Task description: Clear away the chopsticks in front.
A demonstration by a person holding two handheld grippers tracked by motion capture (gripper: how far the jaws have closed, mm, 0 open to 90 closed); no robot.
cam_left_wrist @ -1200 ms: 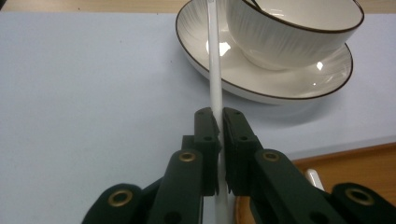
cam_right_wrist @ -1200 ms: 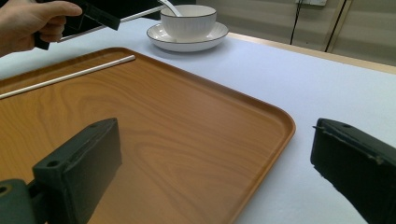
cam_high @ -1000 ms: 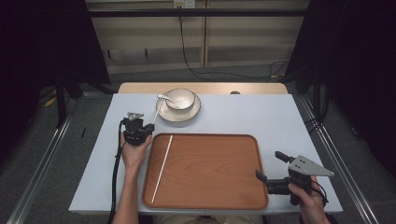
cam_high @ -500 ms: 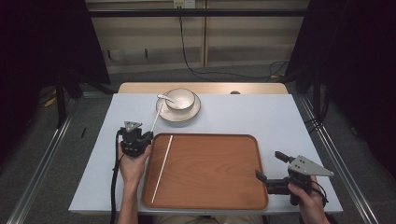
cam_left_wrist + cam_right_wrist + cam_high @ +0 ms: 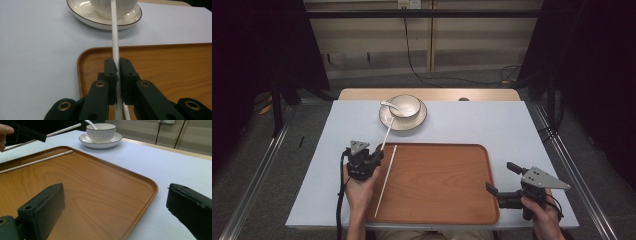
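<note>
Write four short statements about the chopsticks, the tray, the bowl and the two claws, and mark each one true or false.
1. The left claw is shut on a white chopstick. True.
2. Both chopsticks lie flat on the wooden tray. False: only the second chopstick lies there.
3. The right claw grips the tray's rim. False: it is open, holding nothing.
4. A bowl with a spoon sits on a saucer. True.

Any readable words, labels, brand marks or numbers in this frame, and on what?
None: no text reads on the bowl, its saucer, the wooden tray or the two white chopsticks.
No marking shows on the left gripper or the right gripper.
</note>
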